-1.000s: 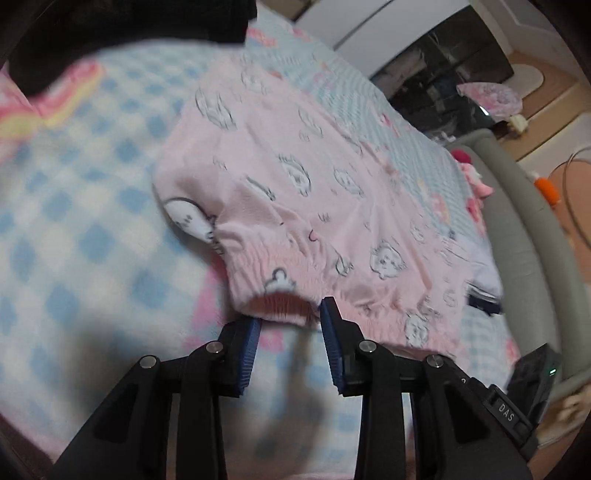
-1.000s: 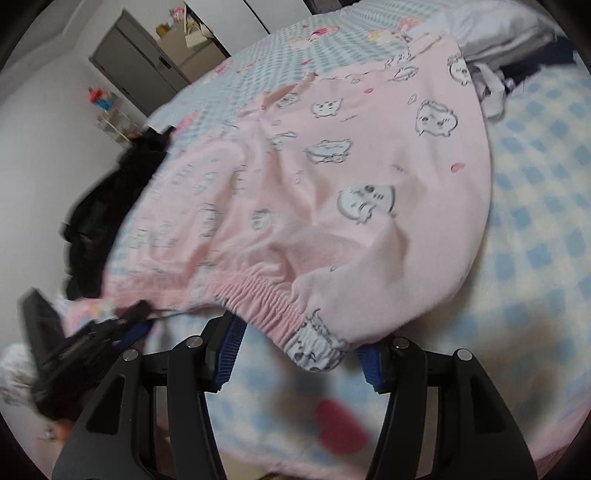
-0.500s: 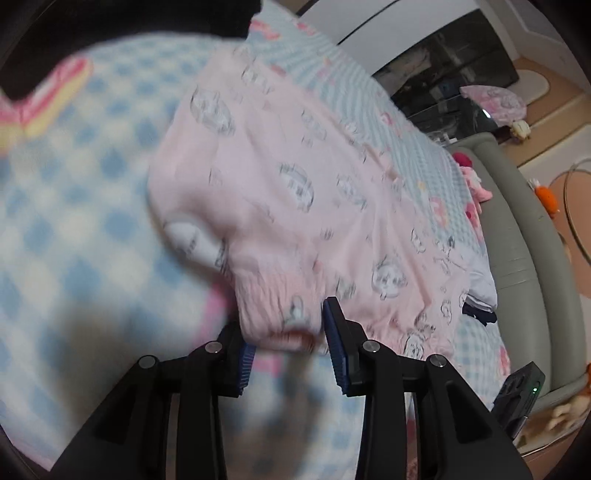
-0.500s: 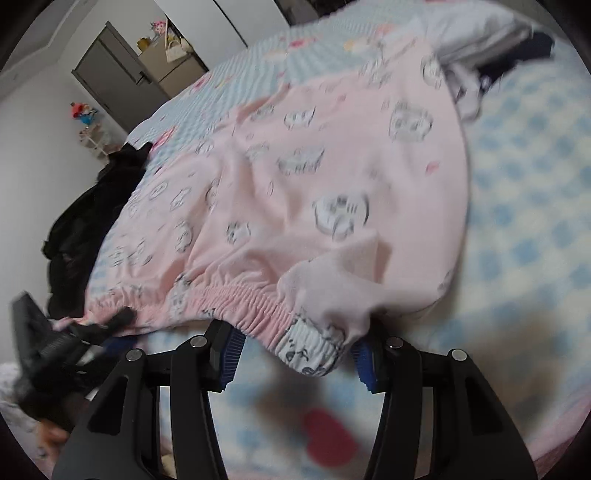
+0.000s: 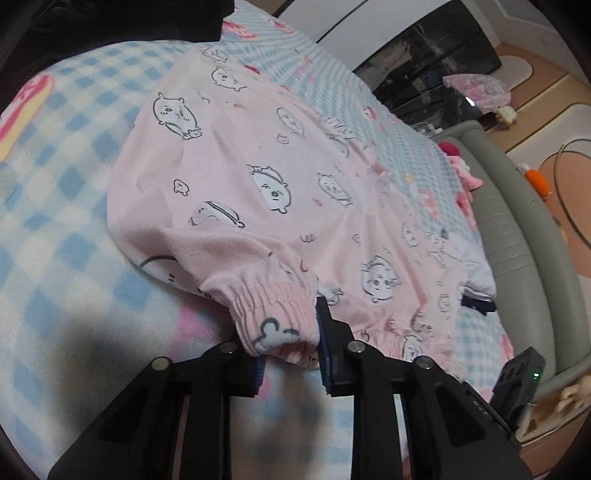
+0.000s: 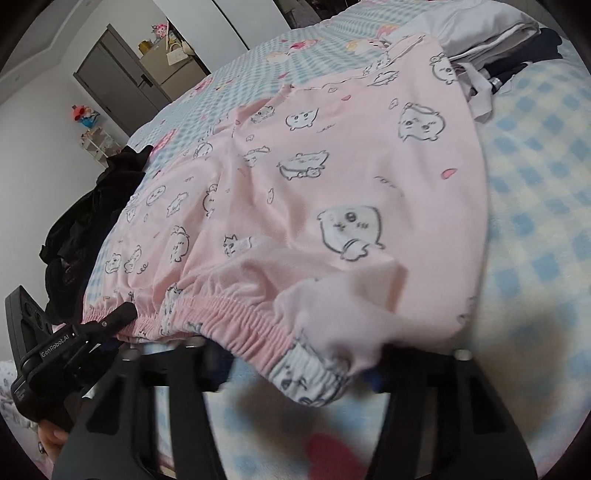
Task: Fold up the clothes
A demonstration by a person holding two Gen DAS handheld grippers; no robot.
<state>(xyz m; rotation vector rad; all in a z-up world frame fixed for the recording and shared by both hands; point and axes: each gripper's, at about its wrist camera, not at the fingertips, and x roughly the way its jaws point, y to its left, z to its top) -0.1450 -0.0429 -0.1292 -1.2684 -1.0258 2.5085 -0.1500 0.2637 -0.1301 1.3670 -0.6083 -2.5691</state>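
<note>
Waistband corners of the pink pyjama trousers [image 5: 266, 192] now sit in both my jaws: left gripper [image 5: 288, 354] has just closed onto one elastic end, right gripper [image 6: 295, 363] has just narrowed around the other, grip unclear through blur. Trousers lie flat on the checked blanket [image 5: 55, 221] of the bed; folding can probably begin. Black garment [image 6: 85, 221] beside; wardrobe [image 6: 114, 77] beyond.

A home bedroom: a bed [image 5: 74, 229] under a checked blanket, wardrobe doors [image 6: 225, 22], toys on a shelf [image 6: 96, 142].
</note>
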